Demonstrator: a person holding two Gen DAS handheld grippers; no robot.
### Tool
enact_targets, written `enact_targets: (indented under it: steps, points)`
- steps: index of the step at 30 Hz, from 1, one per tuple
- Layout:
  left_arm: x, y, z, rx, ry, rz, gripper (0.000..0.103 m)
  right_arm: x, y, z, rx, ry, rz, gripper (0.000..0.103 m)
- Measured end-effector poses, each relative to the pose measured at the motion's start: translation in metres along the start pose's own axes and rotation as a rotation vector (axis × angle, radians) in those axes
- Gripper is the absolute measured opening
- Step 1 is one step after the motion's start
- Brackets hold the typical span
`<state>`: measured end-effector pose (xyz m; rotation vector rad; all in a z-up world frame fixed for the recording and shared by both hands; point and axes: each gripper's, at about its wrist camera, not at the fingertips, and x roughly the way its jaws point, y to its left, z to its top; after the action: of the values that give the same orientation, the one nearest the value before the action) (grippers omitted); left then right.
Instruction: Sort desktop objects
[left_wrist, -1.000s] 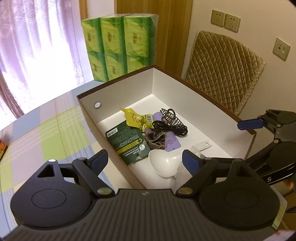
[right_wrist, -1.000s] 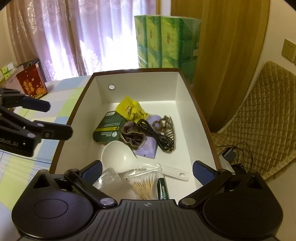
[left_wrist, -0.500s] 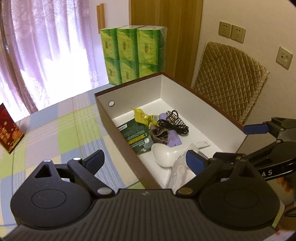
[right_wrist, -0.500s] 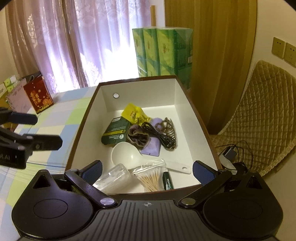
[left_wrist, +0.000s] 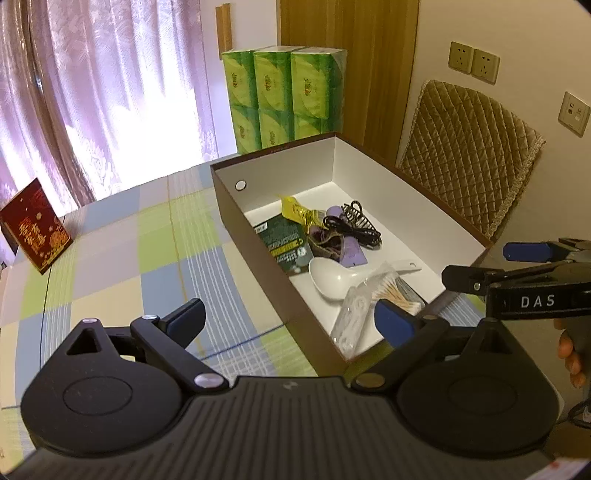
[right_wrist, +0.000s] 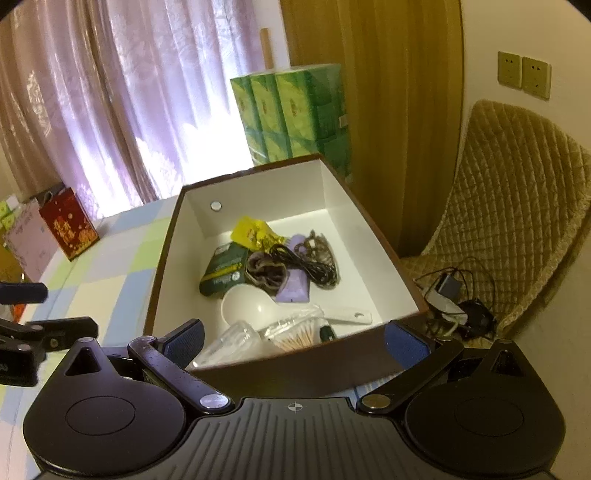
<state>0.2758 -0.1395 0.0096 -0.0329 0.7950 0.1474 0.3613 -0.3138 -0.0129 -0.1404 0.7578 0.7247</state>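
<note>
A brown box with a white inside (left_wrist: 454, 225) (right_wrist: 170, 254) stands on the checked tablecloth. In it lie a white spoon (left_wrist: 328, 273) (right_wrist: 247, 306), a dark green packet (left_wrist: 284, 243) (right_wrist: 221, 269), a yellow sachet (left_wrist: 293, 210) (right_wrist: 253, 230), a black cable (left_wrist: 351, 229) (right_wrist: 303, 264), a bag of cotton swabs (left_wrist: 391, 291) (right_wrist: 299, 332) and a clear plastic pack (left_wrist: 352, 317) (right_wrist: 232, 341). My left gripper (left_wrist: 288, 321) is open and empty, held back from the box's near left corner. My right gripper (right_wrist: 293, 341) is open and empty, at the box's near end.
A red gift bag (left_wrist: 35, 225) (right_wrist: 68, 229) stands at the table's far left. Green tissue packs (left_wrist: 284, 96) (right_wrist: 295, 114) are stacked behind the box. A quilted chair (left_wrist: 469, 155) (right_wrist: 517, 221) stands to the right, with a charger and cables (right_wrist: 450, 299) on its seat.
Both grippers have pulled back and up from the box, so more of the table and room shows. Both stay open and empty. The things in the box have not moved.
</note>
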Motion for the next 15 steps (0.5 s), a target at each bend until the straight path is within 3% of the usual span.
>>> enact_targets:
  steps: [15]
  points:
    - [-0.05, 0.01, -0.027, -0.006, -0.029, -0.014, 0.096, -0.043, 0.041, -0.026, -0.056, -0.025, -0.012, 0.101]
